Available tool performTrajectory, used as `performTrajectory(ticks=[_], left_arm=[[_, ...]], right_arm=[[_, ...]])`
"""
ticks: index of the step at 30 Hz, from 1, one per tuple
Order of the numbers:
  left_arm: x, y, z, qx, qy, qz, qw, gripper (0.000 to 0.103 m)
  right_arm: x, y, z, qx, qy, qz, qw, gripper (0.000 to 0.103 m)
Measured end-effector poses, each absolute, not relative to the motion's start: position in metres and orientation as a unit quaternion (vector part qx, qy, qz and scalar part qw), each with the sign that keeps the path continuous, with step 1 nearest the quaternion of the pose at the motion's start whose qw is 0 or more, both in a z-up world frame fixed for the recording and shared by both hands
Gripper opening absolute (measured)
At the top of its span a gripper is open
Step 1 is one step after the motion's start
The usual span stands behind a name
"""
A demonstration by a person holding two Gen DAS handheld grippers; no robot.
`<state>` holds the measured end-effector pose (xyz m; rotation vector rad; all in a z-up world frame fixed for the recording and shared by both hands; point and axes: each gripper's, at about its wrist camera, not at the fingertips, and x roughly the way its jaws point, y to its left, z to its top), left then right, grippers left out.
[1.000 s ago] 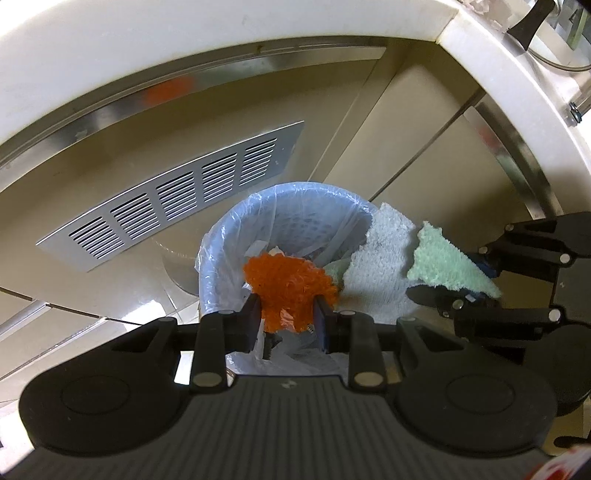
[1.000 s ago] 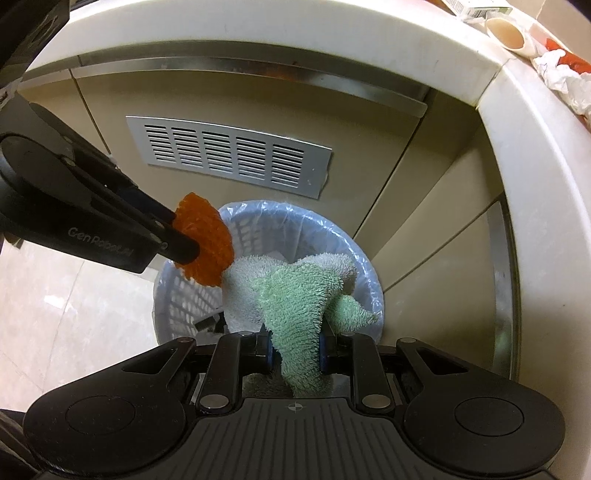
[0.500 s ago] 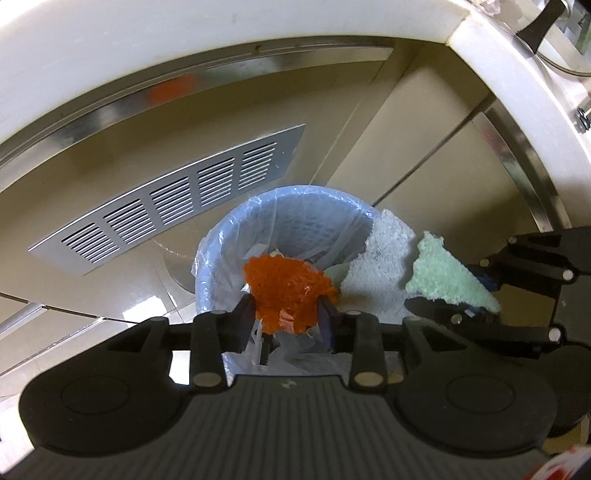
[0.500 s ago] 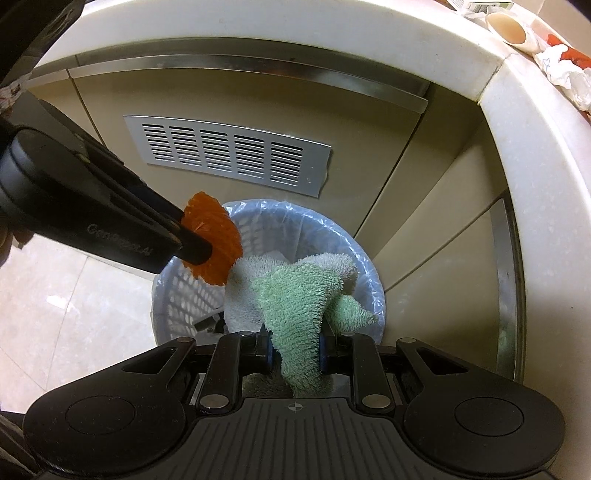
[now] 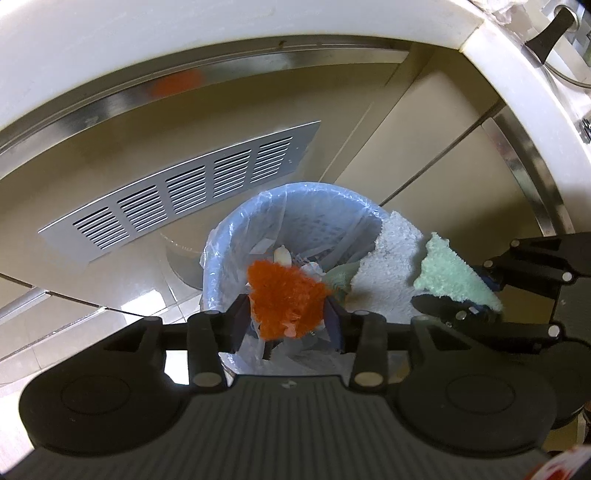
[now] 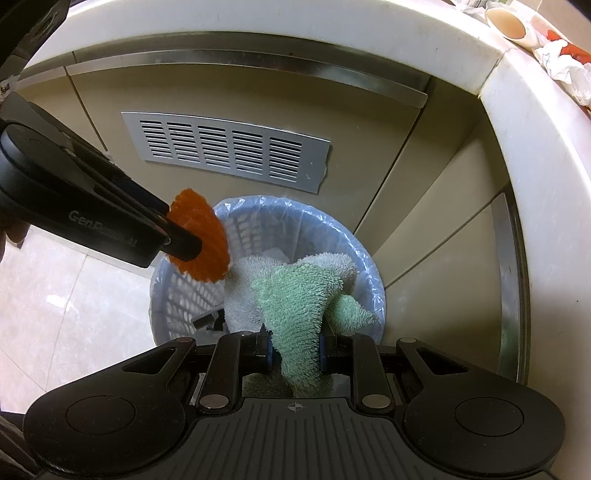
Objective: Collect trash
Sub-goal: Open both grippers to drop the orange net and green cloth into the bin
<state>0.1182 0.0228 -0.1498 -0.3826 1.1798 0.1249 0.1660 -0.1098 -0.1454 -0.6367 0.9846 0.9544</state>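
Note:
A blue-lined waste basket [image 5: 229,240] stands on the floor below a counter; it also shows in the right wrist view [image 6: 258,221]. My left gripper [image 5: 288,317] is shut on an orange scrubby piece [image 5: 284,295] and holds it over the basket's mouth; the piece shows in the right wrist view too [image 6: 199,236]. My right gripper [image 6: 293,350] is shut on a green and grey towel [image 6: 295,295], which hangs over the basket's right rim. The towel also shows in the left wrist view [image 5: 399,266]. Some scraps [image 5: 282,254] lie inside the basket.
Beige cabinet doors with a metal vent grille [image 6: 229,151] stand behind the basket. The white counter edge [image 6: 535,147] curves above, with a cup [image 6: 506,22] and crumpled wrappers [image 6: 565,70] on top. A tiled floor [image 6: 74,295] lies to the left.
My left gripper with the orange piece has moved slightly farther over the basket's mouth. My right gripper holds the towel in the same place.

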Motion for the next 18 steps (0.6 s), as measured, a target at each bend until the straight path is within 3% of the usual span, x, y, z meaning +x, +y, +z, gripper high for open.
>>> performTrajectory(ticks=[18], left_arm=[[0.105,0.033,-0.146,-0.185,0.547,0.074,0.813,0.043]], right_arm=[[0.165,-0.11,-0.142,-0.272,0.445,0.428,0.738,0.022]])
